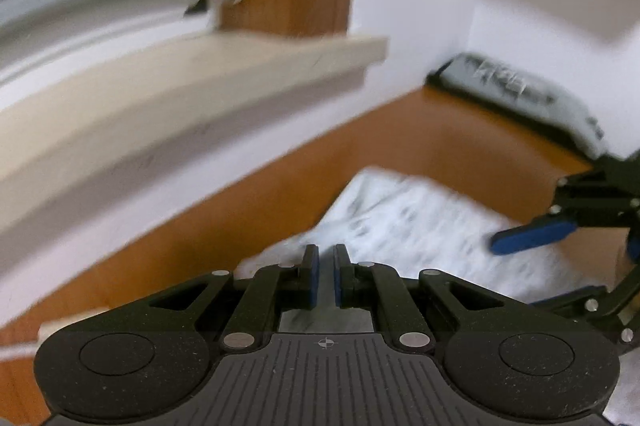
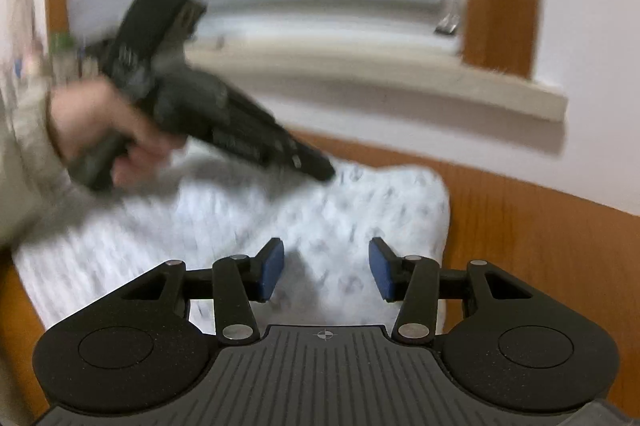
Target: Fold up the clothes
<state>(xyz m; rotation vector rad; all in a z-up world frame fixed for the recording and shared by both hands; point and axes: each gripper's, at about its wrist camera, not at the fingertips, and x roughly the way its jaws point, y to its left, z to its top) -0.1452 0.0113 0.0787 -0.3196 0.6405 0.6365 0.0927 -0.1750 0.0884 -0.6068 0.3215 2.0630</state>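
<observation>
On the wooden table [image 2: 540, 246] below the window sill [image 2: 400, 81] lies the white patterned garment [image 2: 340, 209], folded into a rough rectangle. I see my left gripper [image 1: 325, 276] over its near edge, pads drawn almost together with a thin sliver of gap; whether cloth is pinched there I cannot tell through the blur. My right gripper [image 2: 326, 270] hovers above the garment, jaws apart and empty.
</observation>
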